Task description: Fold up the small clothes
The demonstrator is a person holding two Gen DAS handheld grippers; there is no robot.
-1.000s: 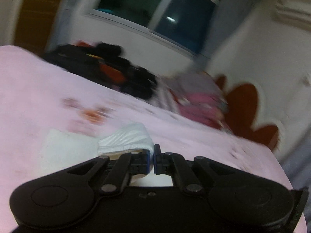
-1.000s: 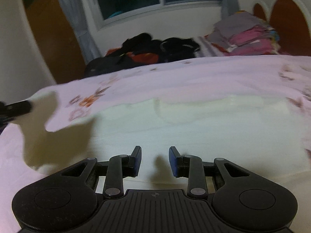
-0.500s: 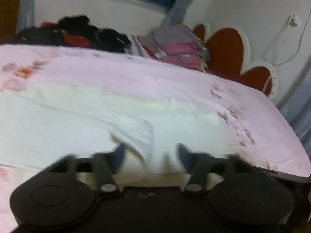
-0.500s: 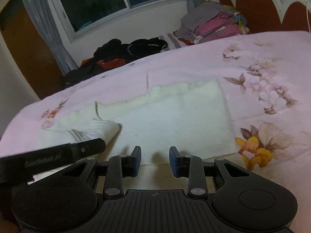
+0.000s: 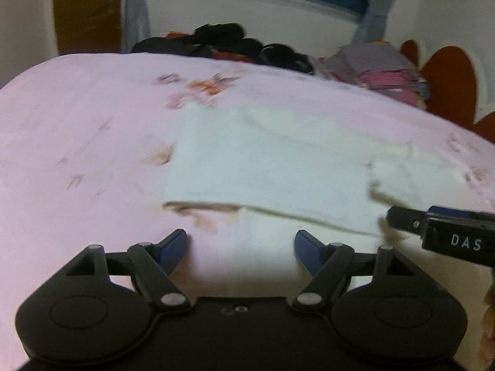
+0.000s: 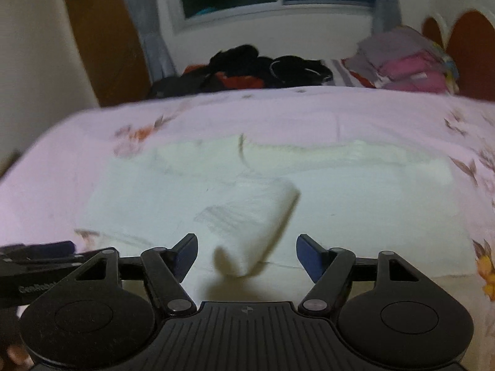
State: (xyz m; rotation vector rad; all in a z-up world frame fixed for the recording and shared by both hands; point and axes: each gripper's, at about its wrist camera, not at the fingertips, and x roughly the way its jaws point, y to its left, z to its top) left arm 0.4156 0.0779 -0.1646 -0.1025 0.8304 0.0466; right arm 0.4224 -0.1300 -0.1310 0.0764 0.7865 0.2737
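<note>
A cream-white garment [image 5: 266, 170] lies flat on the pink flowered bedsheet [image 5: 77, 142]; it also shows in the right wrist view [image 6: 355, 198]. One sleeve [image 6: 256, 216] is folded in over the body, its cuff end near me. My left gripper [image 5: 241, 244] is open and empty over the garment's near left edge. My right gripper [image 6: 247, 249] is open and empty, its fingers either side of the sleeve's cuff end. The right gripper's finger [image 5: 439, 232] shows at the left view's right edge.
A heap of dark clothes [image 6: 247, 71] and a stack of folded pink and grey clothes [image 6: 402, 61] lie at the far edge of the bed under the window. A red-brown scalloped headboard [image 5: 445, 80] stands at the right. A brown door [image 6: 102, 40] stands far left.
My left gripper let go of the white sleeve, opened wide and drew back to the garment's left edge. My right gripper opened wider and now straddles the folded sleeve's end.
</note>
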